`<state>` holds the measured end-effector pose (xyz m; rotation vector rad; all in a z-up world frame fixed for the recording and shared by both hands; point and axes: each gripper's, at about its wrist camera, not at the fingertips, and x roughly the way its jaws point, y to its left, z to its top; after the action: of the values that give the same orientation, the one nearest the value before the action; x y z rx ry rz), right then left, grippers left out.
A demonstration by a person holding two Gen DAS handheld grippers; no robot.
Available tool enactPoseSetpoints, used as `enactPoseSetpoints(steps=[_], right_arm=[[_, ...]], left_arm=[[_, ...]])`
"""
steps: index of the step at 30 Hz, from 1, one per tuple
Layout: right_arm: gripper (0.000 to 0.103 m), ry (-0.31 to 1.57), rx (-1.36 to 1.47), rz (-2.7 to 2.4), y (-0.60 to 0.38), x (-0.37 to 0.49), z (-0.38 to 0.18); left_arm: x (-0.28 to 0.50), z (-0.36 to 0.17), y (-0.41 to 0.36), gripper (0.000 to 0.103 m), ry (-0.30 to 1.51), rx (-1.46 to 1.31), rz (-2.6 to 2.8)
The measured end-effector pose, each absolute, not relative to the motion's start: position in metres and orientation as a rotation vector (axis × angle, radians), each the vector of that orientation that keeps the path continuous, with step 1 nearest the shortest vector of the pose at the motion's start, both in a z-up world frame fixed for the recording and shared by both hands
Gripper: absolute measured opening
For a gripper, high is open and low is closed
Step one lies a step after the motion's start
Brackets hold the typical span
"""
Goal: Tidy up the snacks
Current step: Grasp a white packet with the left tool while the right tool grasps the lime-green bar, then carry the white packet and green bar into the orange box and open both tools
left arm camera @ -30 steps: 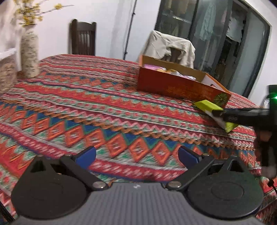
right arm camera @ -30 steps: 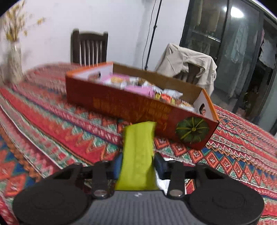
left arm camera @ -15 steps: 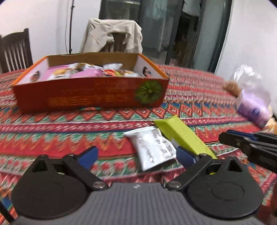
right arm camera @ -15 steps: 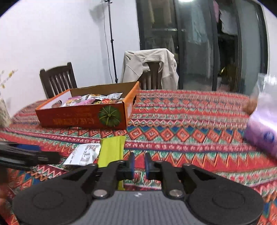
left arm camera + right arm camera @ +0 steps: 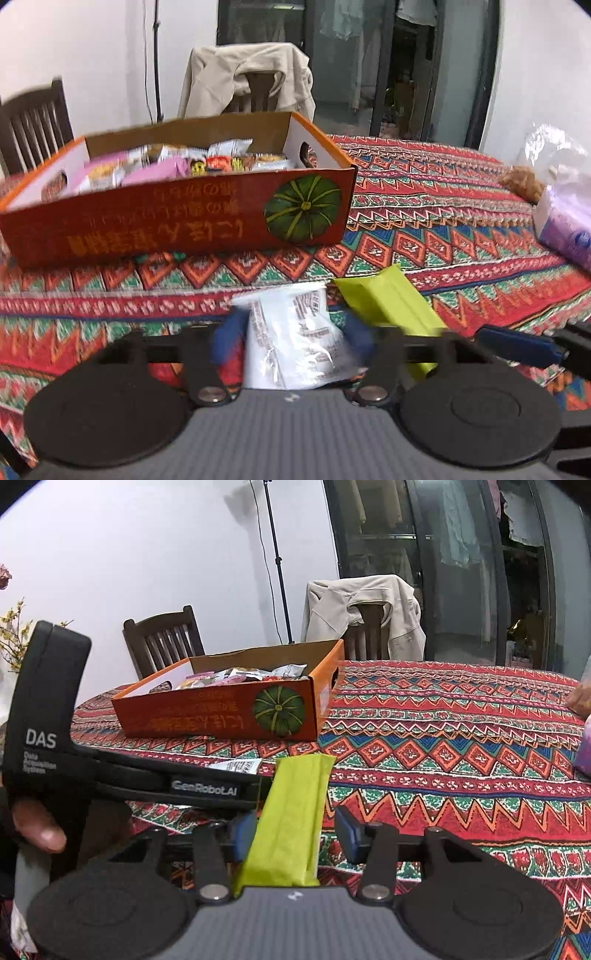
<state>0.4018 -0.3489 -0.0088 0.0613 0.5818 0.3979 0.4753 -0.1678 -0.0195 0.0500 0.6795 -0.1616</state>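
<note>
Showing a thumb [image 5: 38, 832] (right view only) behind the left tool [image 5: 255, 771].

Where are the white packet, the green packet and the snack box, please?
white packet [image 5: 295, 339], left wrist view, printed middle.
green packet [image 5: 291, 812], right wrist view, flat middle.
snack box [image 5: 177, 225], left wrist view, orange front wall.

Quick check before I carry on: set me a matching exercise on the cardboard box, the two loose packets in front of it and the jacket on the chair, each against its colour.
Things:
1. cardboard box
2. long packet
3. printed packet
4. jacket

Colours:
a. white
b. beige
c. orange
d. lime green

Pairs: 1-c, 2-d, 3-a, 4-b
</note>
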Motion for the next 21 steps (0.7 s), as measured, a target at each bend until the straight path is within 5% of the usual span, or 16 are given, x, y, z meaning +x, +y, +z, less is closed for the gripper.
enactPoseSetpoints(steps=[14, 17, 21], right_arm=[[0.055, 0.661, -0.027, 0.389, -0.325, 0.425, -0.015], [0.037, 0.659, -0.064, 0.35, -0.317, 0.424, -0.014], [0.036, 0.657, -0.026, 0.341, -0.313, 0.404, -0.014]], left_arm=[[0.358, -0.008, -0.093, 0.043, 0.684, -0.018, -0.186], [0.331, -0.002, -0.072, 0.043, 0.668, -0.041, -0.166], [0.301, 0.01, -0.05, 0.043, 0.629, -0.042, -0.142]])
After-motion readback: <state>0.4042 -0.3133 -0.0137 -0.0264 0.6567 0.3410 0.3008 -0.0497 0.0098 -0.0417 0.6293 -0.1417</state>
